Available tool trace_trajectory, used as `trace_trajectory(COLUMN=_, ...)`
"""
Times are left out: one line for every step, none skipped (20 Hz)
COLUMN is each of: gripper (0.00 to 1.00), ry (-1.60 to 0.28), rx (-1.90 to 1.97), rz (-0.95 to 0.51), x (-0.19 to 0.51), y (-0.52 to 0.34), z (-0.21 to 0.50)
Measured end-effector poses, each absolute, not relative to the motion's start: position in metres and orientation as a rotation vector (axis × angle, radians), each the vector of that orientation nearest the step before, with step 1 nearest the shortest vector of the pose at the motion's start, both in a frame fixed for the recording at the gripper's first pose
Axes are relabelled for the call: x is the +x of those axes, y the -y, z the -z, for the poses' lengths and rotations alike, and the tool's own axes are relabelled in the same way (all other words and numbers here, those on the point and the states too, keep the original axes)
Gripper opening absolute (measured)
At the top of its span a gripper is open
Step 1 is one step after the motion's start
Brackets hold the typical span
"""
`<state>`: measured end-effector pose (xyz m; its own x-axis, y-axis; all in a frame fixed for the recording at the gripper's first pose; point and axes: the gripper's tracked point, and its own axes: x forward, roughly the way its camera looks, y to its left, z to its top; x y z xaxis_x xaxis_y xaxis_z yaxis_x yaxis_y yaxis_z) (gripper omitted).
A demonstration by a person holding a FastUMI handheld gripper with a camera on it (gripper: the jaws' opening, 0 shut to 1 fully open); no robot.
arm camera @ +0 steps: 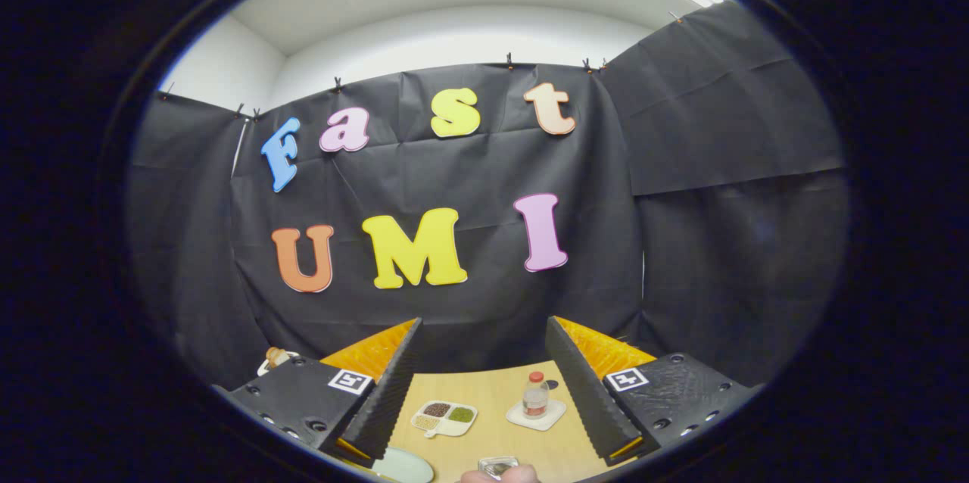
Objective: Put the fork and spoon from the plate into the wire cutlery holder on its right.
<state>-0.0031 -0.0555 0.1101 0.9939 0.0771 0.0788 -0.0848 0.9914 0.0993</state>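
Note:
My gripper (483, 321) is held high above the wooden table (492, 384), pointing at the booth's back wall. Its fingers stand wide apart and open, with nothing between them. Low down by the left finger, the pale rim of a plate (405, 466) peeks in. To the right of the plate sits a small shiny object (497, 463); I cannot tell what it is. A person's hand (500, 476) covers its near side.
A white divided dish (445, 417) with brown and green fillings lies on the table beyond the plate. A small red-capped bottle (535, 394) stands on a white coaster (536, 416) to its right. Past the left finger sits a small tan-topped item (274, 356).

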Motion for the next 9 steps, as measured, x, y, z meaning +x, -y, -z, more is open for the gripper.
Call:
trace_trajectory(gripper=0.96, ry=0.073, rx=0.096, rz=-0.081, x=-0.0025, y=0.0539, z=-0.1093)
trace_trajectory(gripper=0.96, ry=0.072, rx=0.091, rz=-0.081, x=-0.0024, y=0.0535, z=-0.1089)
trace_trajectory(gripper=0.96, ry=0.071, rx=0.09, rz=-0.082, x=-0.0026, y=0.0531, z=-0.1099)
trace_trajectory(gripper=0.96, ry=0.076, rx=0.088, rz=-0.081, x=-0.0032, y=0.0529, z=-0.1109)
trace_trajectory(gripper=0.96, ry=0.079, rx=0.085, rz=-0.08, x=-0.0042, y=0.0523, z=-0.1125)
trace_trajectory(gripper=0.96, ry=0.084, rx=0.081, rz=-0.079, x=-0.0058, y=0.0521, z=-0.1135)
trace_trajectory(gripper=0.96, ry=0.088, rx=0.079, rz=-0.079, x=-0.008, y=0.0518, z=-0.1151)
trace_trajectory(gripper=0.96, ry=0.092, rx=0.075, rz=-0.082, x=-0.0098, y=0.0498, z=-0.1166)
trace_trajectory(gripper=0.96, ry=0.095, rx=0.069, rz=-0.085, x=-0.012, y=0.0489, z=-0.1187)
